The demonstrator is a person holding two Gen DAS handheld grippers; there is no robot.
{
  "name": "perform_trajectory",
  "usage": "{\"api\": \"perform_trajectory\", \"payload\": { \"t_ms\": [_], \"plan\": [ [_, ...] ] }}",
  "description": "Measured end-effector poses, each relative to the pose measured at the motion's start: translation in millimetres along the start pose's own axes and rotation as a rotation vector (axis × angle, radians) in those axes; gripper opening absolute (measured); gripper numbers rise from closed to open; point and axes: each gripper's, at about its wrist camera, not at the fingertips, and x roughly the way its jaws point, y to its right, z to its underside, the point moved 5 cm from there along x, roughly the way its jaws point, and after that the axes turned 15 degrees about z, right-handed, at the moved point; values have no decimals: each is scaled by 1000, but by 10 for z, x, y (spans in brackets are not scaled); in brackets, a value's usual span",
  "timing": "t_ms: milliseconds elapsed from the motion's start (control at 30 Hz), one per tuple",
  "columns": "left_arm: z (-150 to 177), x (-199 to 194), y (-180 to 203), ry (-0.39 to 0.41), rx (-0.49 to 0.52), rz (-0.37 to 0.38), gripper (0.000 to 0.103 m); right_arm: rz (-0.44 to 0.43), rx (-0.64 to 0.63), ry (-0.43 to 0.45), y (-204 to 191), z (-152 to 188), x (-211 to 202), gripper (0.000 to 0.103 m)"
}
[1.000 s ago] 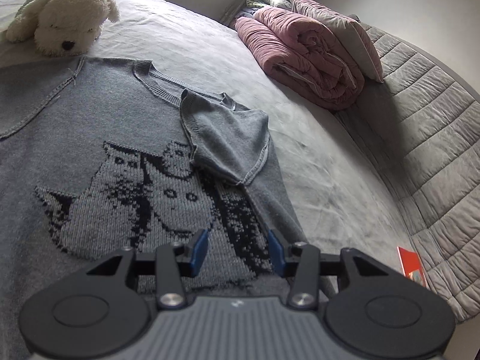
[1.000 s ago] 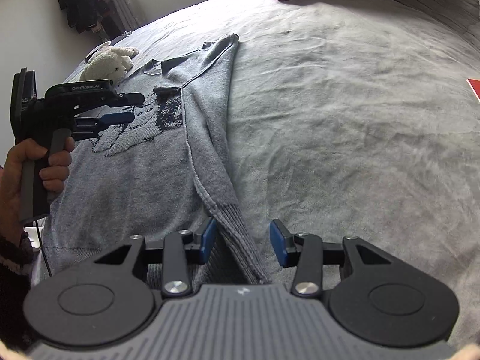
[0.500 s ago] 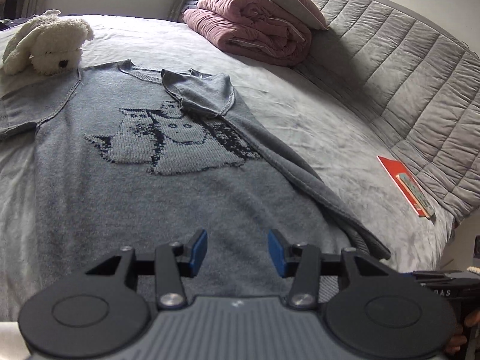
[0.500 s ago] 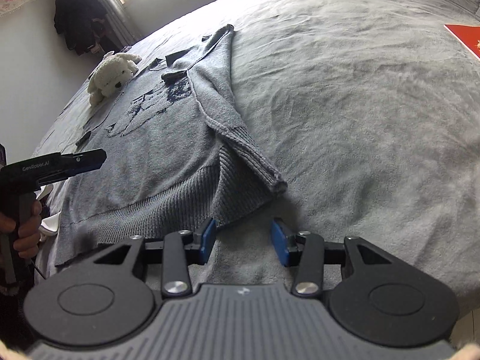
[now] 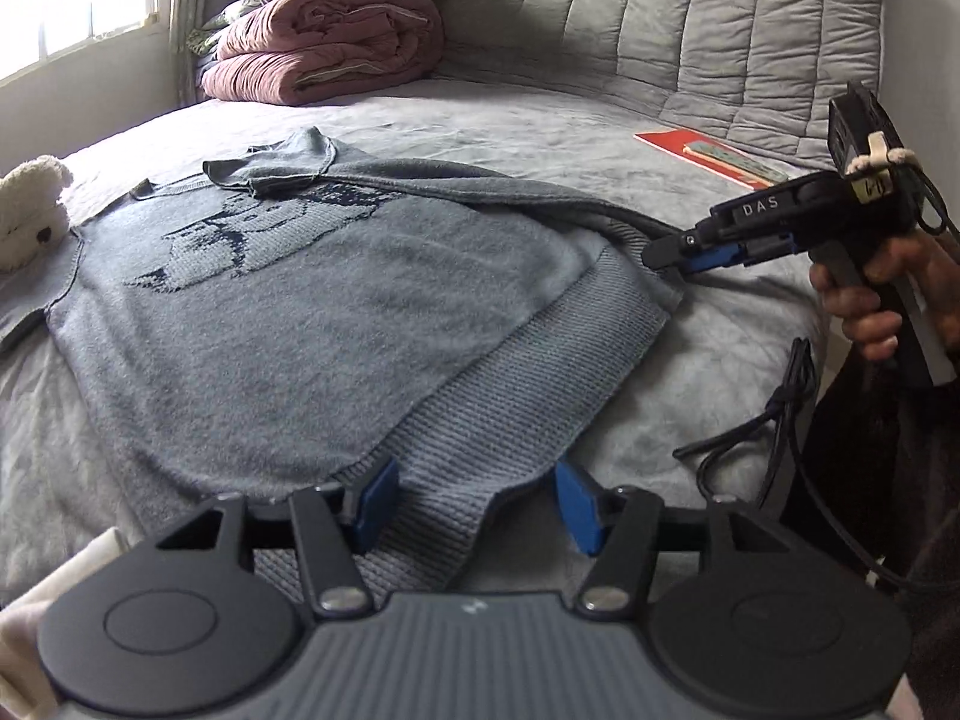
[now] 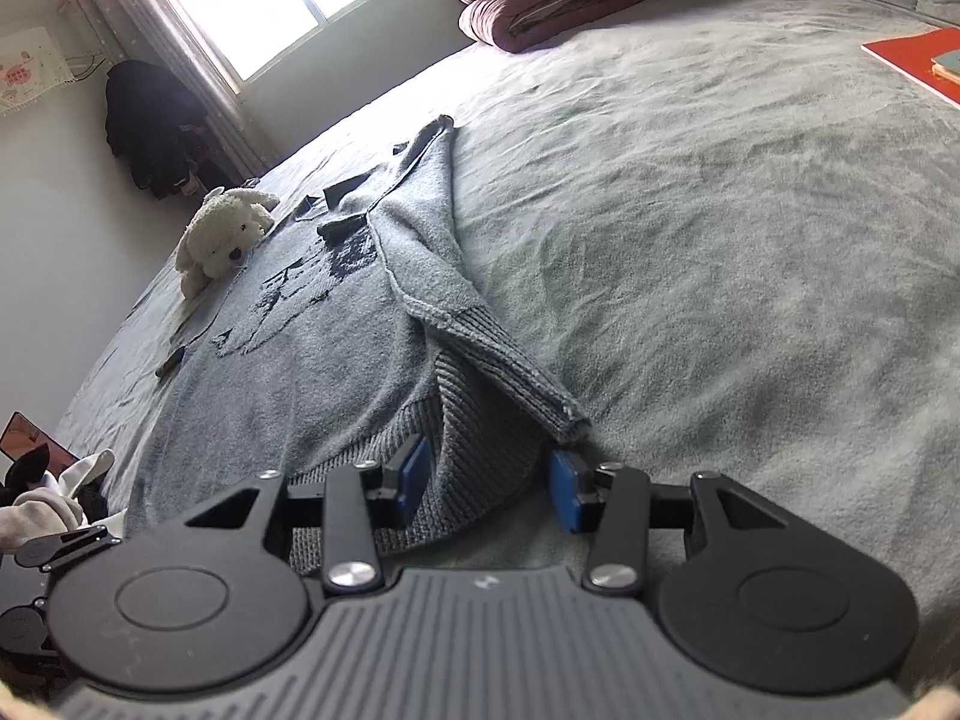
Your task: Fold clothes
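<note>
A grey knitted sweater (image 5: pixel 312 312) with a dark cartoon print lies face up on the bed, its right sleeve (image 5: pixel 480 186) folded in along its side. My left gripper (image 5: pixel 477 504) sits at the near ribbed hem; its jaws are opening, and the hem lies between the blue pads without being pinched. My right gripper (image 6: pixel 491 485) is low over the sweater's (image 6: pixel 300 372) hem corner with the ribbing between its closing pads, which do not press on it. The sleeve cuff (image 6: pixel 540 402) ends just beyond its right pad. The left wrist view shows that right gripper (image 5: pixel 672 253) in a hand.
A white plush dog (image 6: pixel 222 234) lies by the sweater's collar. A rolled pink duvet (image 5: pixel 324 54) and pillow sit at the quilted headboard (image 5: pixel 660 30). A red book (image 5: pixel 708 156) lies further along the bed. Black cables (image 5: pixel 780 420) hang at the bed's edge.
My left gripper came back from over the print to the hem, rolled level, and its pads spread wider. My right gripper sank a little onto the hem corner.
</note>
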Motion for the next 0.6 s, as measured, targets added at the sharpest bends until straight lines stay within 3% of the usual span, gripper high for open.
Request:
{"api": "perform_trajectory", "payload": {
  "t_ms": [67,100,133,167,200,367,400,467,533,600],
  "plan": [
    [-1,-14,4,-13,24,-19,48,38,-39,23,-35,-4,18,16],
    [-2,-20,5,-20,36,-28,43,40,-37,27,-28,-16,16,14],
    [-3,-27,7,-26,48,-37,28,41,-32,27,-16,-33,2,11],
    [-3,-34,9,-33,60,-46,5,56,-35,30,-1,-51,-27,11],
    [-2,-56,-4,-44,58,-29,4,73,-49,33,12,-65,-59,11],
    [-38,-127,-105,-111,15,84,8,127,-211,14,-84,33,-52,17],
    [-70,-135,-116,-101,-6,107,13,137,-245,26,-115,43,-72,22],
    [-134,-151,-137,-79,-49,152,43,155,-271,41,-119,47,-110,45],
    [-205,-148,-134,-45,-88,199,52,168,-278,52,-85,45,-144,47],
    [-270,-129,-121,-21,-123,242,54,169,-265,66,-38,23,-184,47]
  ]
}}
